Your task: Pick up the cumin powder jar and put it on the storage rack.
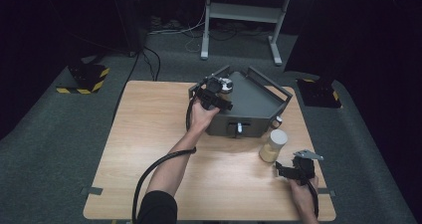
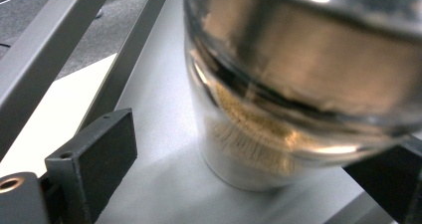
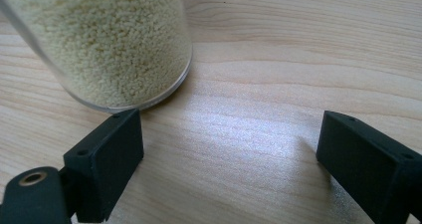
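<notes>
High view: the landmark is the dark grey five-sided metal tray with raised rail handles (image 1: 259, 104), which stands at the far middle of the pale wooden table (image 1: 149, 149). The left gripper (image 1: 215, 90) hangs over the tray's near-left corner, right at a small glass jar with a silvery metal lid (image 1: 226, 84) that stands upright on the tray floor. A second, clear glass jar of pale yellow grain with a white lid (image 1: 274, 145) stands upright on the table just off the tray's near-right corner. The right gripper (image 1: 290, 170) rests nearer the person than that jar, pointing toward it.

Left gripper view: the lidded jar (image 2: 278, 109) rises between the jaws, its long axis upright and its grain low inside. The jaws are spread; the left pad (image 2: 94, 154) stands clear of the glass, while the right pad's contact I cannot tell. The jar's base sits on the tray floor (image 2: 159, 114), with a rail (image 2: 45, 50) beside it.

Right gripper view: the jaws stand wide apart with bare tabletop (image 3: 278, 84) between them, pinching nothing. The grain jar (image 3: 114, 45) lies ahead and off toward the left pad (image 3: 107, 159), nearly touching it. By my reading, this hand is the nearer one, and must shift toward that side to centre the jar before closing.

Around the table lie dark grey carpet (image 1: 54, 149), a white desk frame (image 1: 239, 15) beyond the tray, and yellow-black striped floor markers (image 1: 82, 79).
</notes>
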Motion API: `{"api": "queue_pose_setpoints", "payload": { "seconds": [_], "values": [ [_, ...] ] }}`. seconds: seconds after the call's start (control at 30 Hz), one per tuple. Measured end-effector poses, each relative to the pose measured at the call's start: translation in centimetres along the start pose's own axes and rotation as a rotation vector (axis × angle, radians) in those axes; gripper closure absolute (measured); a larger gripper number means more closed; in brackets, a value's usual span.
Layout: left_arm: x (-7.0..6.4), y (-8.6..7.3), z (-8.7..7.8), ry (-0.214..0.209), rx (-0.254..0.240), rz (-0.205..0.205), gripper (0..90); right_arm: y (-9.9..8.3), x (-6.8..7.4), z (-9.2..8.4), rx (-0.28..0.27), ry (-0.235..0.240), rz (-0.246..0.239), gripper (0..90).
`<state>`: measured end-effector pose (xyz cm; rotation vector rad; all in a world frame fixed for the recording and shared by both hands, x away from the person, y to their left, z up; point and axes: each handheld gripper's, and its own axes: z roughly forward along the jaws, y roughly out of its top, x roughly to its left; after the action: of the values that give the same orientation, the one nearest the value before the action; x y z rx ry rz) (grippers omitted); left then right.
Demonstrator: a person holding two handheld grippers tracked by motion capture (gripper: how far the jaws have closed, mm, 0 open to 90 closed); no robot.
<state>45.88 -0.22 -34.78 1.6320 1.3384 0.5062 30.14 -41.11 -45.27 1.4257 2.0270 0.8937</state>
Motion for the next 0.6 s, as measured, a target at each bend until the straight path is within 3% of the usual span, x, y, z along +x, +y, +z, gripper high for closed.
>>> {"api": "queue_pose_setpoints", "payload": {
  "seconds": [0.03,0.07,0.6],
  "values": [
    [0.3,0.9,-0.5,0.015,0.062,0.078,4.5,0.0,0.0,0.0,0.000,0.000,0.000,10.5],
    [0.0,-0.2,-0.1,-0.001,-0.008,-0.005,4.4,0.0,0.0,0.0,0.000,0.000,0.000,10.5],
    [0.8,-0.6,-2.1,-0.003,-0.015,0.002,4.4,0.0,0.0,0.0,-0.002,-0.002,0.000,10.5]
  ]
}}
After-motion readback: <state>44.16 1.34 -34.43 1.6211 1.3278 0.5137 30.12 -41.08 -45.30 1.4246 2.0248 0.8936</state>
